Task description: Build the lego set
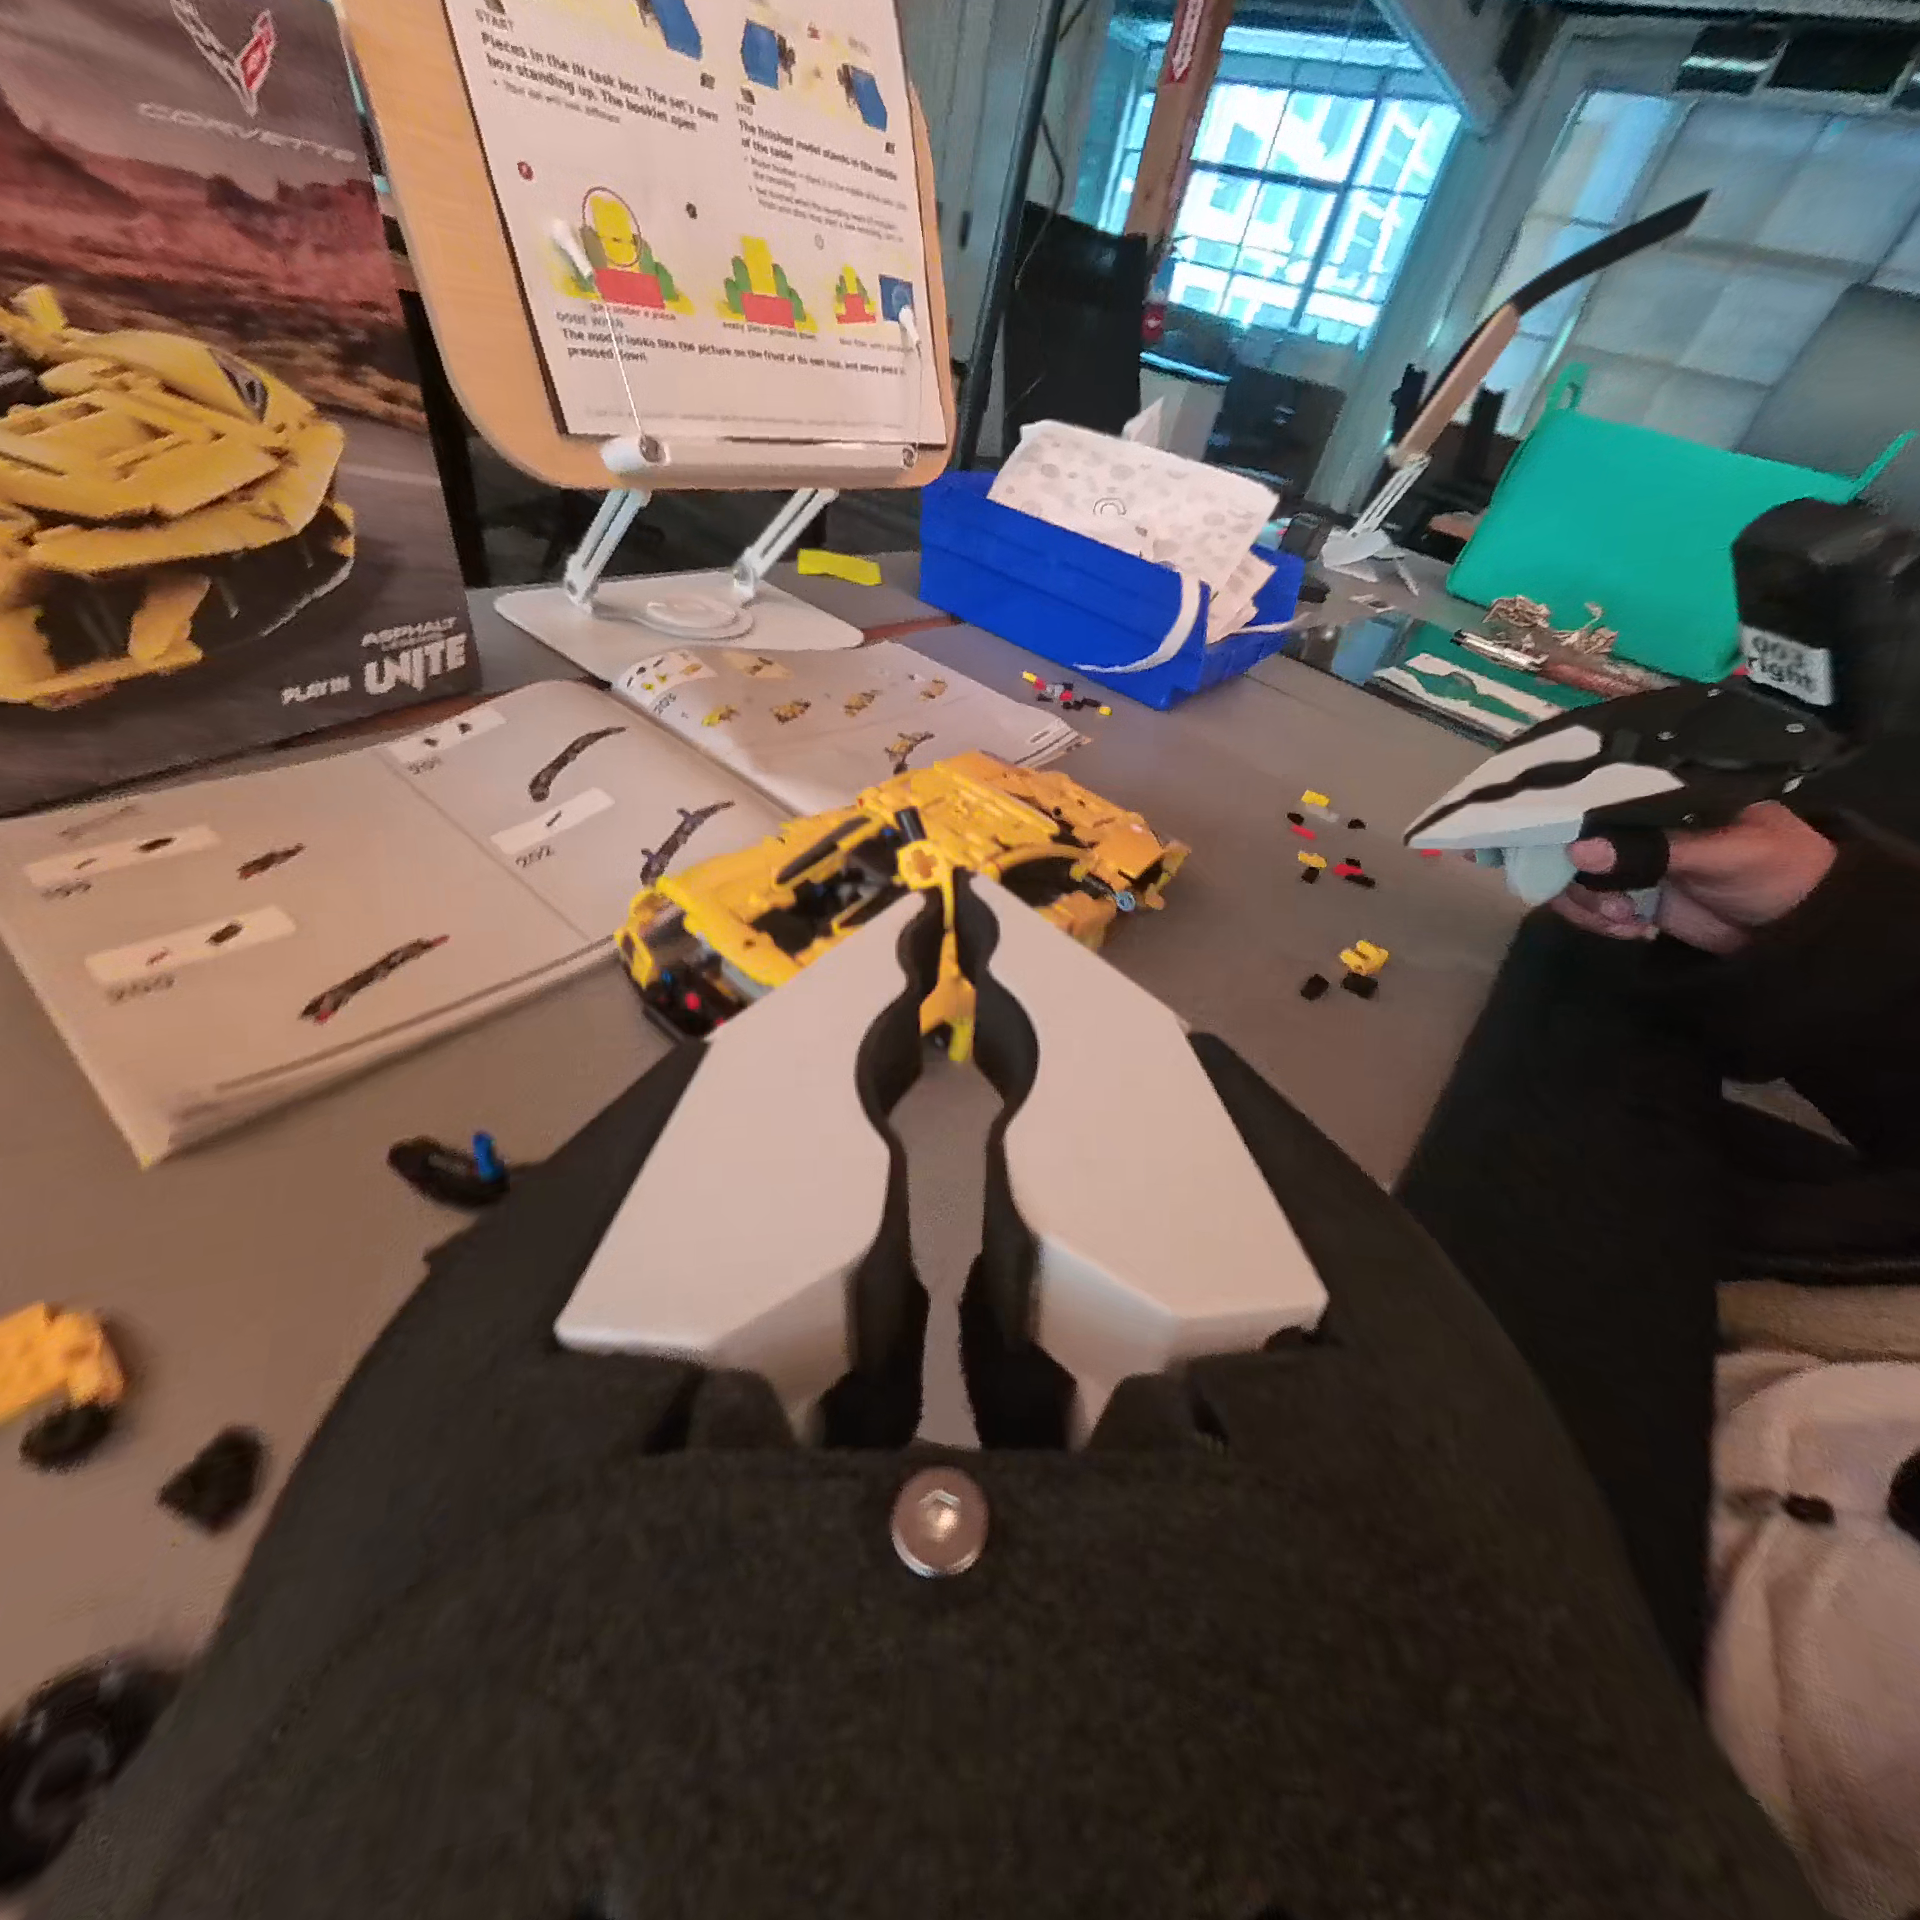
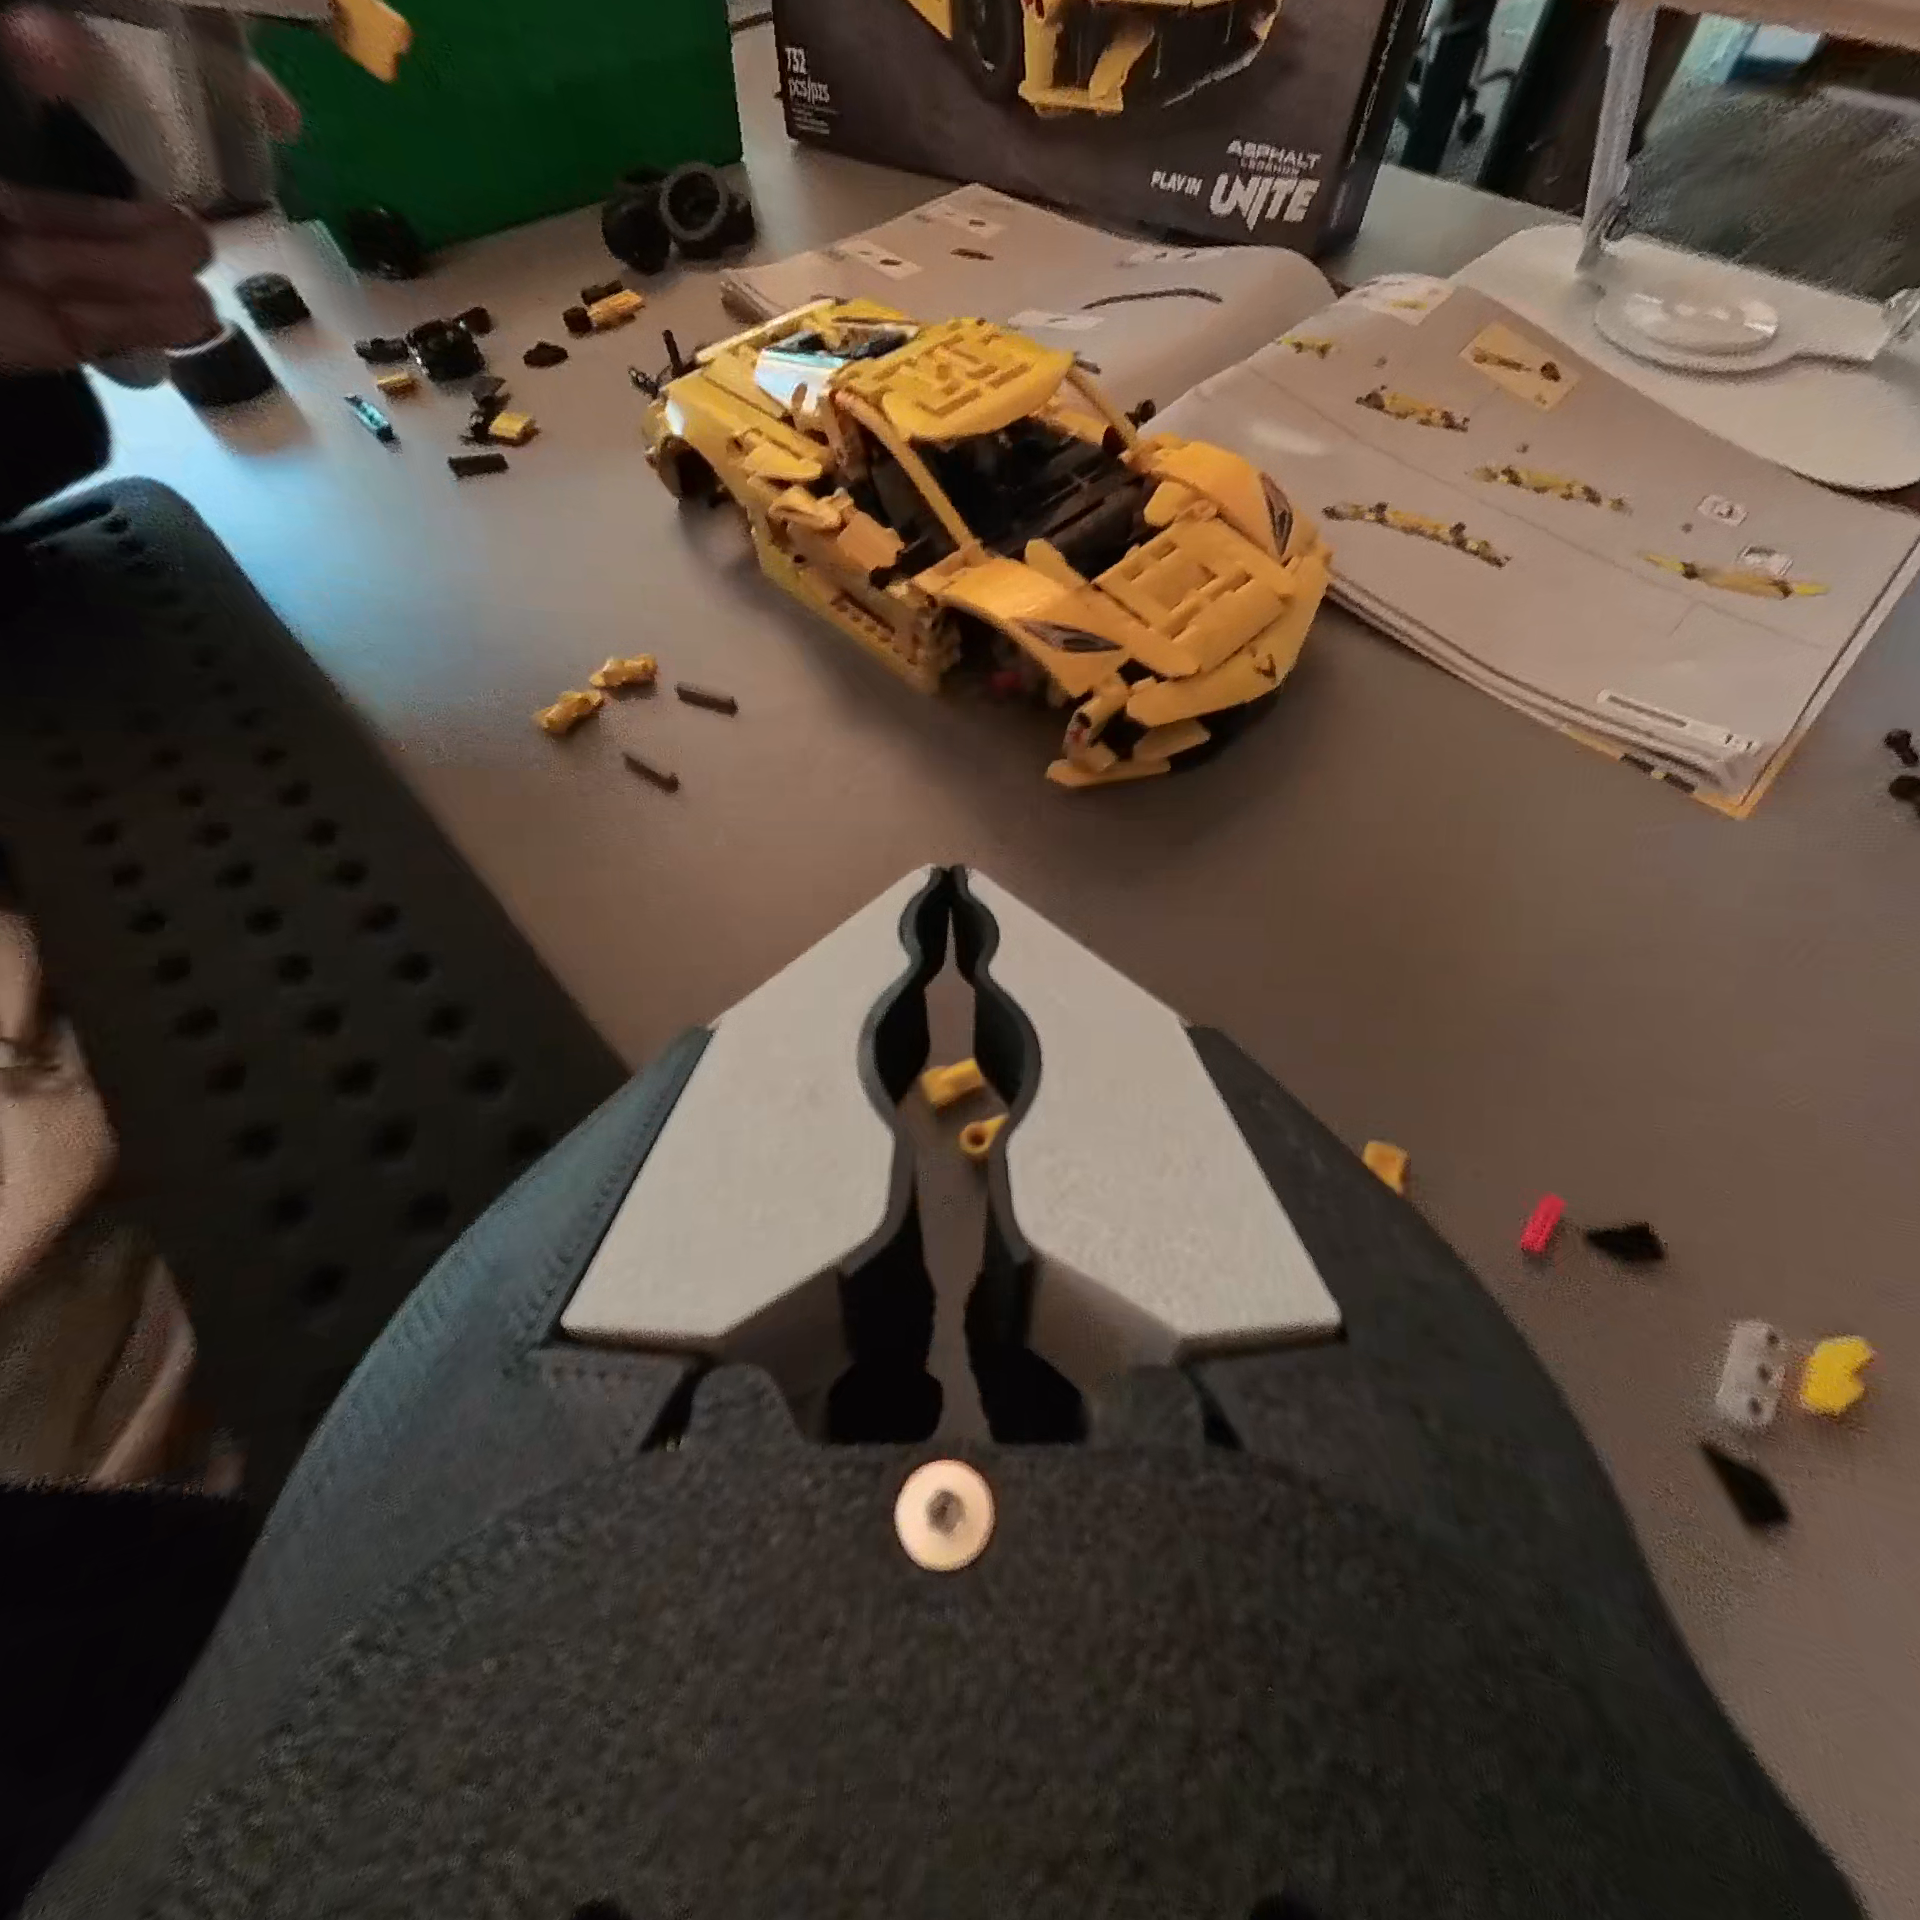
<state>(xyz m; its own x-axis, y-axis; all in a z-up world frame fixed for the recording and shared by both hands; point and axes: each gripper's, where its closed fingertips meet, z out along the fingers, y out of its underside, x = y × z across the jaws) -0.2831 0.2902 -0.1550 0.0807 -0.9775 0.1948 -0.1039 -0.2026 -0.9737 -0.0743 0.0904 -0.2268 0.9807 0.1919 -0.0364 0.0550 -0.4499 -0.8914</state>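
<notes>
A partly built yellow lego car [image 1: 997, 821] stands on the grey table [image 1: 1299, 1039], just beyond my left gripper [image 1: 961, 894]. That gripper is shut on a thin yellow lego piece [image 1: 951, 987], which sticks out past the tips over the car. The piece also shows at the top left of the right wrist view [image 2: 364, 36]. My right gripper [image 2: 951, 878] is shut with its pads together and nothing between them, in front of the car [image 2: 987, 520]. In the left wrist view it [image 1: 1429, 831] is off to the right, held by a hand [image 1: 1704, 883].
An open instruction booklet [image 1: 312, 914] [image 2: 1507, 488] lies beside the car, with the set's box [image 1: 187, 416] behind it. A blue bin [image 1: 1091, 592] and a sheet stand [image 1: 675, 260] are at the back. Loose small pieces [image 1: 1330, 862] [image 2: 1766, 1371] and black tyres [image 2: 675, 213] lie on the table. About 30 cm separates my left fingertips from my right.
</notes>
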